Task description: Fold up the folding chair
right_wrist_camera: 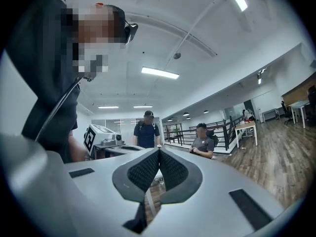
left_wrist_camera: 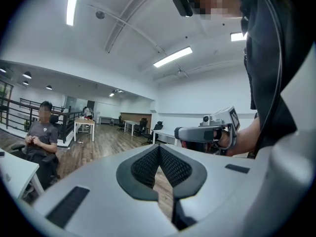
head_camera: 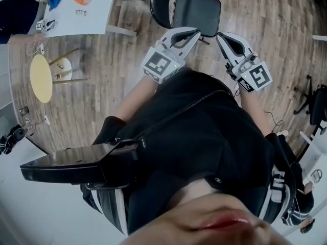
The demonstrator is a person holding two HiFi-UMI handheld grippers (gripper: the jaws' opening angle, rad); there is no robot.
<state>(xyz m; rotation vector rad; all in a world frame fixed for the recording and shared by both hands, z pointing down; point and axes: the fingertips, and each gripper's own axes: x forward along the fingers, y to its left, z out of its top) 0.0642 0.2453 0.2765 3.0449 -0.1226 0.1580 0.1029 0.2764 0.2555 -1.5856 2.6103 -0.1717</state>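
Atop left gripper (head_camera: 197, 32) and right gripper (head_camera: 219, 34) sit square markers (head_camera: 160, 64).

Wood floor (head_camera: 115, 70) — folding chair (head_camera: 196, 13), stool (head_camera: 41, 78)

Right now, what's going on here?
A person holds a grey two-jaw gripper in each hand. The left claw and right claw are both shut and empty, held out above a black folding chair on the wooden floor. Neither grips it. The chair looks unfolded, so folding hasn't begun.

Bright ceiling strips (left_wrist_camera: 173, 57), fisheye-warped edges.
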